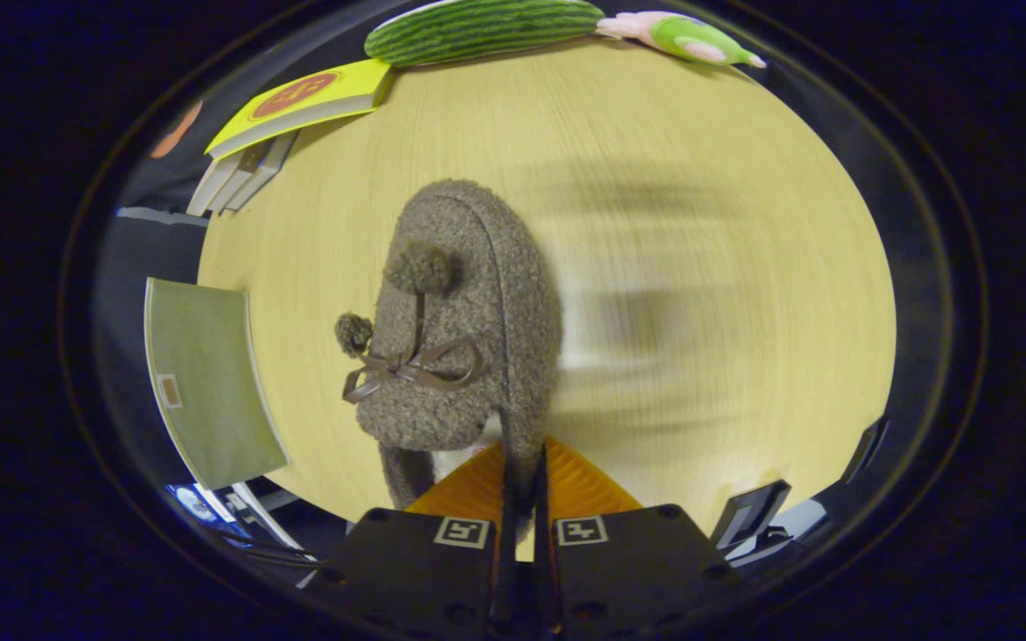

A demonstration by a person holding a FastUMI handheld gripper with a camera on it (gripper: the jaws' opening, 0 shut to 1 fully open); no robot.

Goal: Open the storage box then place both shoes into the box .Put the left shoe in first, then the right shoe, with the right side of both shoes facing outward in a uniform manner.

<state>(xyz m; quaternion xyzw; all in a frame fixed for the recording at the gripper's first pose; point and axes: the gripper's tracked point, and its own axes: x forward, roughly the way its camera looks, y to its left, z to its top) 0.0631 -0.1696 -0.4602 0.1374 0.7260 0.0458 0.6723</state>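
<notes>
My fingers (524, 476) are pinched nearly closed on the heel rim of the fuzzy shoe (464, 320), which hangs ahead of them above the table (700, 223). It looks soft, light and floppy; the rim seems the firmest hold.

Fuzzy brown bow-tied shoe (464, 320), rim pinched.

table (700, 178): round, pale wood | wall: black cloth | light: soft shadows on tabletop
</notes>
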